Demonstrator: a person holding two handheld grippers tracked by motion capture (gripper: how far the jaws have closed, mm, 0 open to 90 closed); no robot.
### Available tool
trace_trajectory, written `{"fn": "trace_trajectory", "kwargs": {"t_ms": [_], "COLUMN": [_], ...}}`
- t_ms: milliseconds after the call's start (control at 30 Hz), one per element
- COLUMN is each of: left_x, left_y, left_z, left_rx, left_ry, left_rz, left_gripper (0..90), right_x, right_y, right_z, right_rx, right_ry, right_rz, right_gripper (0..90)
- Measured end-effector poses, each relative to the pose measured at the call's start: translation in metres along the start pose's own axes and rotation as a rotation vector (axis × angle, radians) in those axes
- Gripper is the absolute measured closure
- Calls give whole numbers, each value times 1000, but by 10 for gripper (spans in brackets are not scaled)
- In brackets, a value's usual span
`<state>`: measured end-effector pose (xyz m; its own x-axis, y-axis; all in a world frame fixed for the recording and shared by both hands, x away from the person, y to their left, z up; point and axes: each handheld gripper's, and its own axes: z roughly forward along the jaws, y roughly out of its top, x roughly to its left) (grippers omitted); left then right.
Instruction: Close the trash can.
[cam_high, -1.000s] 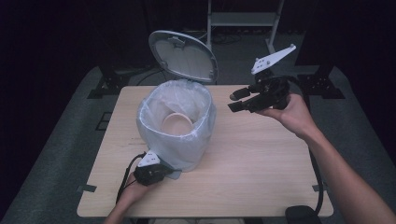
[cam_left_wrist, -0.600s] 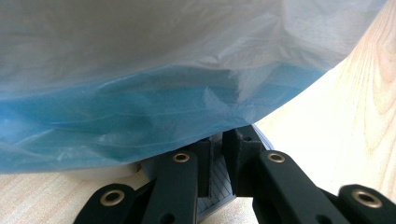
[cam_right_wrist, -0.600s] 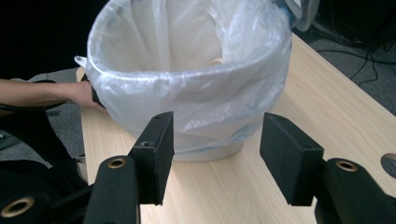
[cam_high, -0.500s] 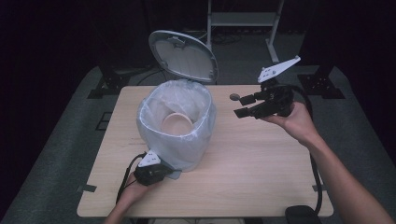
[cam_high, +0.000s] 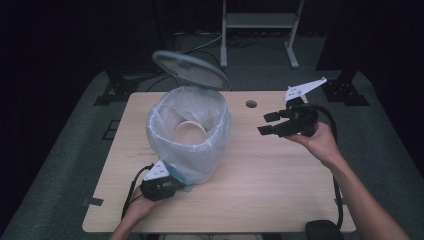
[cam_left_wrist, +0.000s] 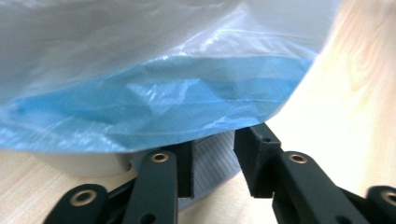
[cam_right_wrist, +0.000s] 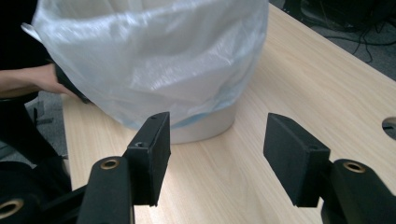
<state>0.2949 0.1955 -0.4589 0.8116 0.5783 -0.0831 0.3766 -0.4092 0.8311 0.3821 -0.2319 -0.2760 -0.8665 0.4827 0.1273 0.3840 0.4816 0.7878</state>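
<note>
2 tongs: left tongs slightly parted at thin, slippery liner hem; right tongs released, clear.

Both forearms are seen bare, no sleeves. Each black gripper carries a grey three-cornered plate, brass-ringed pivot screws and a trailing black cable.

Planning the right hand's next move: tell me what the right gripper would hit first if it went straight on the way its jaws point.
Most likely the plastic bag draped over the white bin. The right gripper is open and aimed at the bin's lower side, with bare table between; depth is hard to judge.
</note>
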Motion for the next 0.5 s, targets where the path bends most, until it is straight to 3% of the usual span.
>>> {"fn": "trace_trajectory", "kwargs": {"t_ms": [200, 500], "left_x": [1, 6], "left_y": [-2, -3], "left_z": [-17, -29], "left_rx": [-40, -44], "left_ry": [10, 57], "left_rz": [-12, -17], "left_gripper": [658, 608], "right_x": [-11, -21], "right_y": [-30, -68], "right_z": [8, 10], "right_rx": [-3, -36], "right_ry": [-36, -82], "right_rz": [48, 118], "right_gripper": [381, 361]}}
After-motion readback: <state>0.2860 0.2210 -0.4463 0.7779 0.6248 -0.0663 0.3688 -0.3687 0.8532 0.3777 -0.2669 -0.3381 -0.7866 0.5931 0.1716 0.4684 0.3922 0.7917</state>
